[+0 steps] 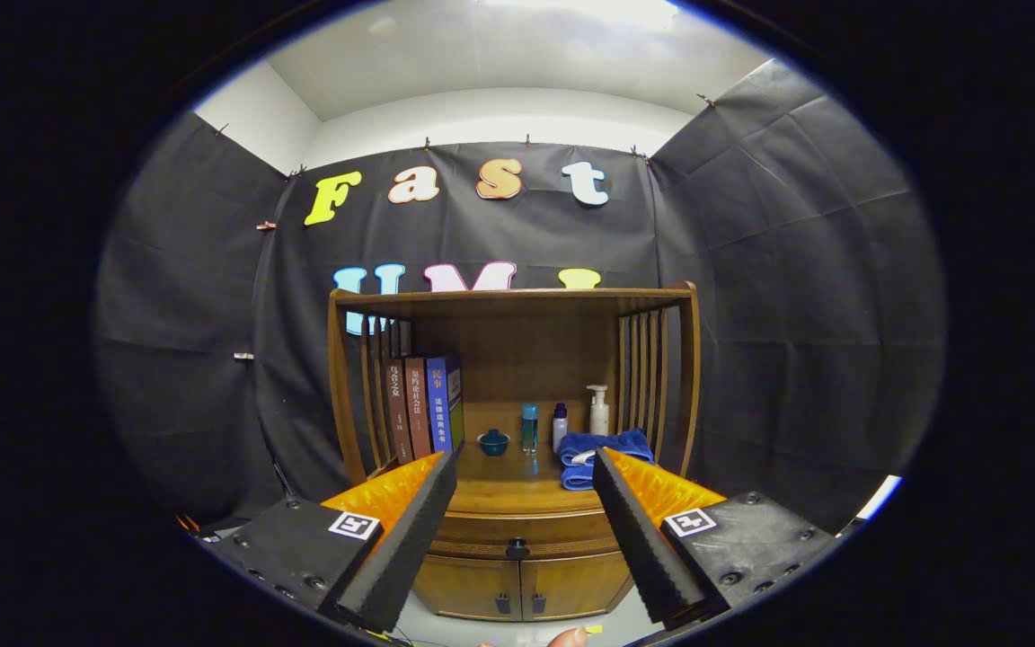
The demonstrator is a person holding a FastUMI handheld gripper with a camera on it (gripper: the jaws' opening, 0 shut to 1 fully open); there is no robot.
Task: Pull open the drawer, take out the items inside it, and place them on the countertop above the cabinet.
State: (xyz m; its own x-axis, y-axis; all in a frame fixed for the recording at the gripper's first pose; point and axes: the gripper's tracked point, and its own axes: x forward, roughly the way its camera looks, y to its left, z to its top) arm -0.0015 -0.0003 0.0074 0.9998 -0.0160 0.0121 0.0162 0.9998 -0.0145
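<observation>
A wooden cabinet (517, 575) stands ahead of me against the booth wall. Its drawer (522, 533) is closed, with a small dark knob (517, 546) at its middle, seen between my fingers. Above the drawer lies the countertop (517, 490), under a shelf frame with slatted sides. My gripper (525, 472) is open, held back from the cabinet, with nothing between the fingers (410, 530). What the drawer holds is hidden.
On the countertop stand three books (423, 404) at the left, a small teal lidded bowl (493, 441), a teal bottle (529, 427), a small white bottle (560, 426), a pump bottle (599, 411) and a folded blue towel (598, 449). Two cupboard doors (517, 589) sit under the drawer.
</observation>
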